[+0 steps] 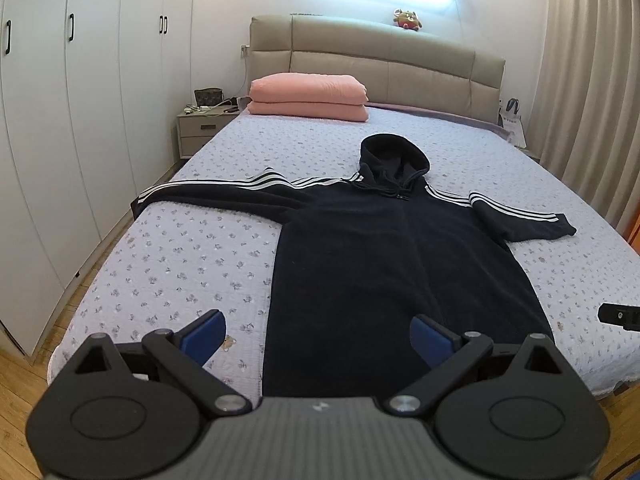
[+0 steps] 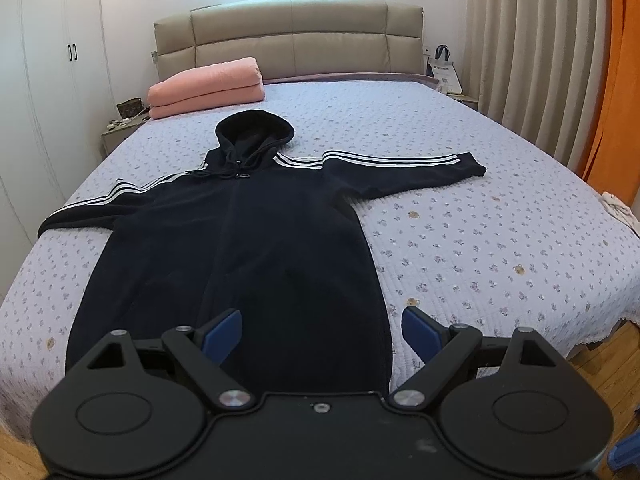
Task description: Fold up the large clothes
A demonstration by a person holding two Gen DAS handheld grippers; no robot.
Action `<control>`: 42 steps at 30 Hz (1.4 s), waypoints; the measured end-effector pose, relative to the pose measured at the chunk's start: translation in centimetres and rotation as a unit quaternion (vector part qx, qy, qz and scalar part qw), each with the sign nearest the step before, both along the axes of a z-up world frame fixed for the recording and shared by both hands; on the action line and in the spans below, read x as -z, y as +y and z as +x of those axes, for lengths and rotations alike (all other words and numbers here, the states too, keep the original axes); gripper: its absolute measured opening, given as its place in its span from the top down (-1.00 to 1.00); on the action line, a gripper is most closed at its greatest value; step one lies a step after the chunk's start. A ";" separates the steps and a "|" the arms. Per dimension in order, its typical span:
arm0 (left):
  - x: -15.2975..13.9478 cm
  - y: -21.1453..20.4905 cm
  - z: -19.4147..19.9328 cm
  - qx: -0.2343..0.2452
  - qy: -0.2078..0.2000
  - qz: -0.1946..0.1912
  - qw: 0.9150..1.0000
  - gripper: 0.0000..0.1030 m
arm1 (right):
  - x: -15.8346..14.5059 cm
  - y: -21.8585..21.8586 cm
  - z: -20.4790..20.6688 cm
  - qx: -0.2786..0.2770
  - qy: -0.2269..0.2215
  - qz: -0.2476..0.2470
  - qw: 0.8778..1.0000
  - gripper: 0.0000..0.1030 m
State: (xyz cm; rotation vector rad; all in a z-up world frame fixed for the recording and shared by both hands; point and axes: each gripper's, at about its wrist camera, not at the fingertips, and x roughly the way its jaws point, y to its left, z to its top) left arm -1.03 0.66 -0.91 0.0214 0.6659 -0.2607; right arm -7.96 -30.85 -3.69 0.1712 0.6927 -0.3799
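Note:
A long dark navy hooded jacket [image 1: 360, 264] with white stripes on its sleeves lies flat on the bed, front up, hood toward the headboard, both sleeves spread out sideways. In the right wrist view the same jacket [image 2: 248, 248] fills the middle. My left gripper [image 1: 318, 336] hovers open above the jacket's lower left hem, holding nothing. My right gripper [image 2: 322, 330] hovers open above the lower right hem, also holding nothing. A black part of the right gripper [image 1: 618, 314] shows at the right edge of the left wrist view.
The bed [image 1: 180, 248] has a pale floral quilt. Folded pink bedding [image 1: 308, 96] lies by the padded headboard [image 1: 400, 64], with a plush toy [image 1: 408, 20] on top. A nightstand [image 1: 202, 128] and wardrobes [image 1: 60, 100] stand at left, curtains [image 2: 540, 60] at right.

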 end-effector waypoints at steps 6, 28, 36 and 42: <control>0.6 0.0 0.4 0.015 0.019 -0.012 1.000 -0.94 | -0.1 0.1 0.0 -0.004 0.006 0.000 1.000 -0.99; 0.5 0.8 0.0 0.046 0.042 -0.068 0.996 -0.94 | -0.6 2.1 0.9 -0.042 0.023 -0.017 0.999 -0.99; -0.5 -1.0 -1.6 0.047 0.000 0.013 0.999 -0.92 | -1.1 2.5 0.6 -0.045 0.008 -0.021 0.999 -0.99; -0.9 -1.7 -1.8 0.065 -0.008 0.011 0.998 -0.92 | -1.2 2.4 0.4 -0.037 0.003 -0.018 0.999 -0.99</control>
